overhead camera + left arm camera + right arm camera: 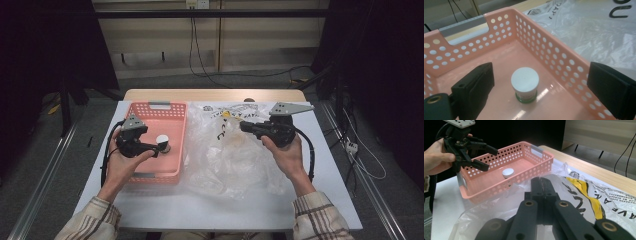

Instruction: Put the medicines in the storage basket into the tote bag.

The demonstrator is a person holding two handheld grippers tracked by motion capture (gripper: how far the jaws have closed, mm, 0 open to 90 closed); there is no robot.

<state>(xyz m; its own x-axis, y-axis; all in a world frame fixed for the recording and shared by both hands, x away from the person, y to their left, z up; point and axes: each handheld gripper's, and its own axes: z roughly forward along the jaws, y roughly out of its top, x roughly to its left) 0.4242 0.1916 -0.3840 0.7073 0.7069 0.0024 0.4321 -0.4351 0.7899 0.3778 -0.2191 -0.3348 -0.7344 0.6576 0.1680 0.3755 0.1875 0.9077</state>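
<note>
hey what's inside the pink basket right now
Inside the pink basket stands one small jar with a white lid, upright on the bare floor. The left gripper hovers open above it. The near corners are hidden by its fingers.

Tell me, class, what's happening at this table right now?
A person holds a gripper in each hand. The left gripper is open above a pink basket, its jaws either side of a small white-lidded jar standing inside. The right gripper is shut, holding nothing, over a crumpled clear plastic bag beside the basket.
</note>
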